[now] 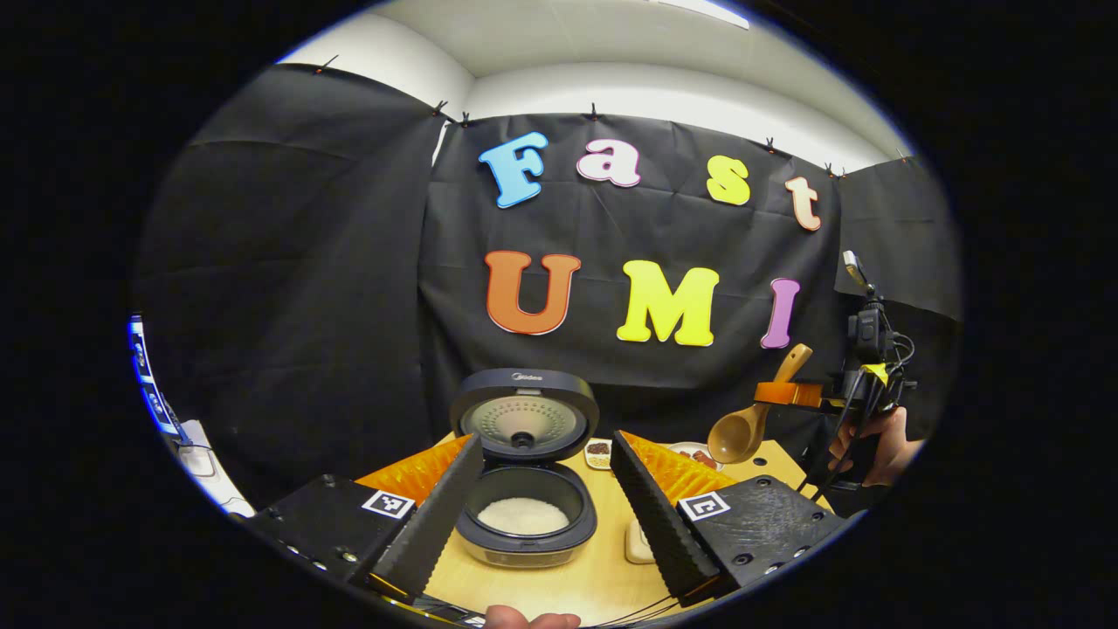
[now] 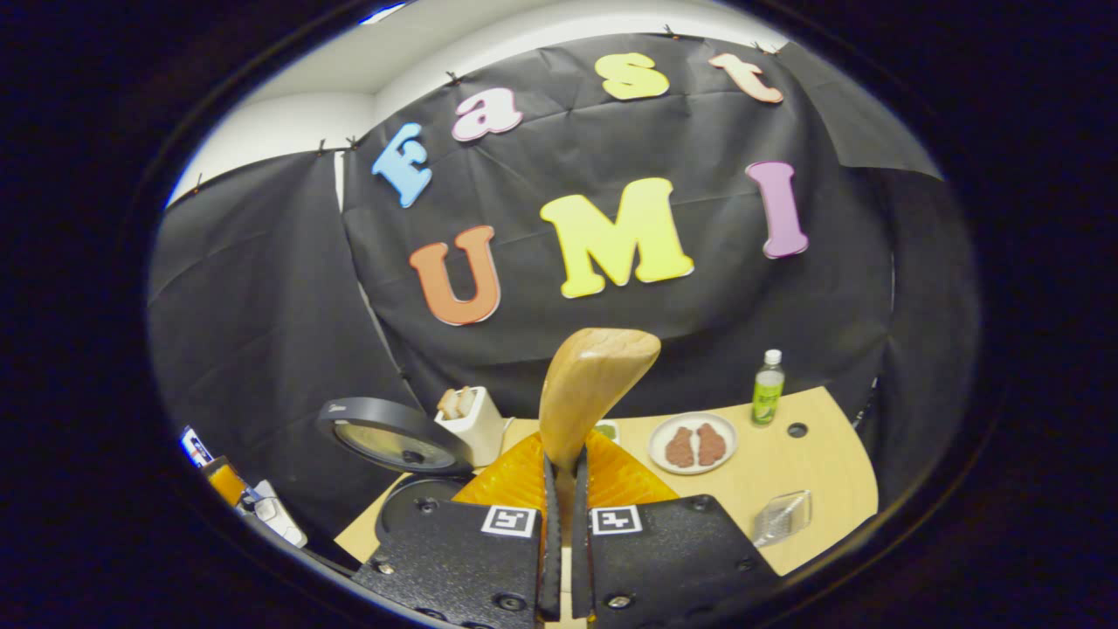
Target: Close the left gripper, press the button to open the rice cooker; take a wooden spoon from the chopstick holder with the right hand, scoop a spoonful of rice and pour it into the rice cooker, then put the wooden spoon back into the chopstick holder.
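Black cloth walls close in a pale wooden table (image 1: 603,585) where a rice cooker (image 1: 526,520) stands with its round lid (image 1: 524,419) swung up, white rice showing in the dark inner pot. Before it hovers the left gripper (image 1: 546,515), its two ridged fingers spread wide apart and holding nothing. Off to the side and well above the table, the right gripper (image 2: 563,524) has its fingers pinched together on the handle of the wooden spoon (image 1: 742,428), the bowl hanging low and looking empty. From the right gripper view the smooth, light-grained handle (image 2: 590,384) rises straight up between the fingers, with a white chopstick holder (image 2: 472,419) beside the cooker's lid, a plate (image 2: 694,444) of brown pieces and a green bottle (image 2: 768,389) beyond. Judging by the task, the scoop comes next: the bowl should go in level and come up slowly, so no grains spill on the way to the pot.
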Available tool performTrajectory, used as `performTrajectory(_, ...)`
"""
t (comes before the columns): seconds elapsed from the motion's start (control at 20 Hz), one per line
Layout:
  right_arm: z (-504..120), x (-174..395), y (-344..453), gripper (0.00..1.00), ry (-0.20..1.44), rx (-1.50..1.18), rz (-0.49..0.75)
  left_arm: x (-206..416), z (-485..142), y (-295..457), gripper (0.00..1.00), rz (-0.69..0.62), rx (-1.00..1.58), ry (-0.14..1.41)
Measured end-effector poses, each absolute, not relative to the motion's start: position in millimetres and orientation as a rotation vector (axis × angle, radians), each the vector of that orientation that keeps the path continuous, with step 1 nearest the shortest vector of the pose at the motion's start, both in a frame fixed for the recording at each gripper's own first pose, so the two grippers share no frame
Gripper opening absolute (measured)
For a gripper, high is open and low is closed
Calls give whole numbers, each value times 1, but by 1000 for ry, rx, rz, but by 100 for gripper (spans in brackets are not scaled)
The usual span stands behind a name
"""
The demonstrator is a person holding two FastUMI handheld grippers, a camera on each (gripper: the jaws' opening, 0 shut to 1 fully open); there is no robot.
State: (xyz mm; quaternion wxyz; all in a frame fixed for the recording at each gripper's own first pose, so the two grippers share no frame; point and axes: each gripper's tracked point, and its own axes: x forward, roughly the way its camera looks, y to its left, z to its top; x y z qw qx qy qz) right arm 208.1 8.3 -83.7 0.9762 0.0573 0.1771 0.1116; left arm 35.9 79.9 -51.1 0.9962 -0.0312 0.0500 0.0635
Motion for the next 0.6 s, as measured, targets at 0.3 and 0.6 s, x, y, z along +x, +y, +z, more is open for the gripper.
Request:
performTrajectory(0.3,-97,216,-119,10,344,88,23,74,-57,30,94,54,-63,127)
performTrajectory(0.6,-151,230,-205,10,416,100,-101,97,-69,8,95,74,-61,178)
